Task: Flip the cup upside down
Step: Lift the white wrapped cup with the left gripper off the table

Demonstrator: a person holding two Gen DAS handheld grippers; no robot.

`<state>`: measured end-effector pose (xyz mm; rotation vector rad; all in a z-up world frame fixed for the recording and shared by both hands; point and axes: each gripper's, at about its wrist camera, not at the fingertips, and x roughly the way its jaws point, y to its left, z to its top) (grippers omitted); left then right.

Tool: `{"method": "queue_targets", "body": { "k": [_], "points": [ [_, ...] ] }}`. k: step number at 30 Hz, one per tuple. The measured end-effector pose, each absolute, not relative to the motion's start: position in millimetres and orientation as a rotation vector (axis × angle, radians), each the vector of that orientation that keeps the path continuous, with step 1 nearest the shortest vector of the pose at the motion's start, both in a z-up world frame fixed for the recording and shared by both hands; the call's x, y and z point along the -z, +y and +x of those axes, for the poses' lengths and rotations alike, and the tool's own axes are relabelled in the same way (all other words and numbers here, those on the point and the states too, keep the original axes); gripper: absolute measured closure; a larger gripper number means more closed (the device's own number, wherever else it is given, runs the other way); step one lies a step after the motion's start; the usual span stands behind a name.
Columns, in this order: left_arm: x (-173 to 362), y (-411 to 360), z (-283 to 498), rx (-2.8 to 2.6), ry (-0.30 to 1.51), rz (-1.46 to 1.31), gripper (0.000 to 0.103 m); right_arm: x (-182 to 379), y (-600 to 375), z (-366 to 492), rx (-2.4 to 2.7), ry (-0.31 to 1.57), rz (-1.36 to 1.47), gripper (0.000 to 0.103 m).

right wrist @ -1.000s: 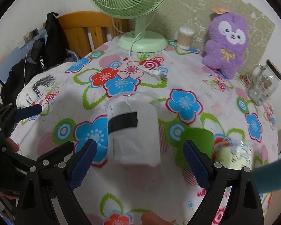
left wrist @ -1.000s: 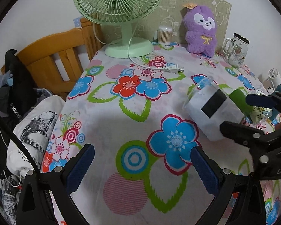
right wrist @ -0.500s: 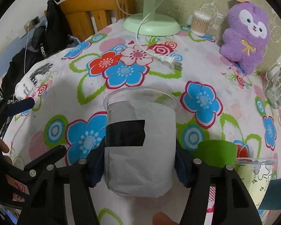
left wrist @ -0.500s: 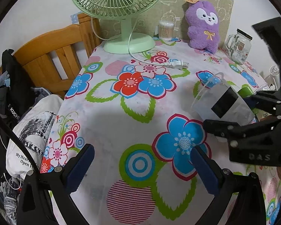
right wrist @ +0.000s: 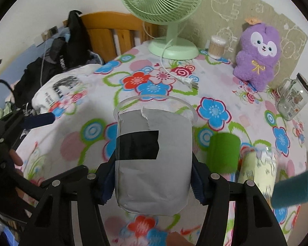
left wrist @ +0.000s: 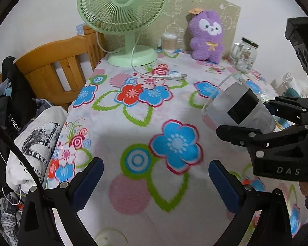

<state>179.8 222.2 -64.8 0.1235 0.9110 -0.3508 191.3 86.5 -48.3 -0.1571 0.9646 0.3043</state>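
The cup is clear plastic, wrapped in grey paper with a black tape patch. My right gripper is shut on its lower body and holds it above the flowered tablecloth, mouth up. In the left wrist view the cup hangs tilted at the right, mouth toward the upper left, held by the right gripper. My left gripper is open and empty over the table's near left part; its blue-padded finger shows in the right wrist view.
A green fan with its loose plug stands at the back, beside a cotton swab jar, a purple plush and a glass jar mug. A green cup and a pale cup stand right of the held cup. A wooden chair is on the left.
My right gripper closed on the cup and lifted it off the tablecloth. The left gripper drew back slightly and stayed open.
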Motion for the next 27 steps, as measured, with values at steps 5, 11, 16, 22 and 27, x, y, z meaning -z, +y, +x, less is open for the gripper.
{"method": "queue_targets", "body": {
  "k": [5,11,16,22,27],
  "points": [
    [61,220,148,0.381,0.915,0.124,0.000,44,86,154,-0.324,0.961,-0.160,0.040],
    [60,210,112,0.411,0.920,0.148,0.000,47,81,111,-0.318,0.966,-0.147,0.040],
    [64,202,86,0.447,0.938,0.147,0.000,54,73,83,-0.299,0.982,-0.130,0.040],
    [75,194,60,0.470,0.963,0.156,0.000,68,63,54,-0.268,1.007,-0.115,0.040],
    [87,189,40,0.478,0.988,0.176,0.000,82,57,33,-0.250,1.033,-0.117,0.040]
  ]
}}
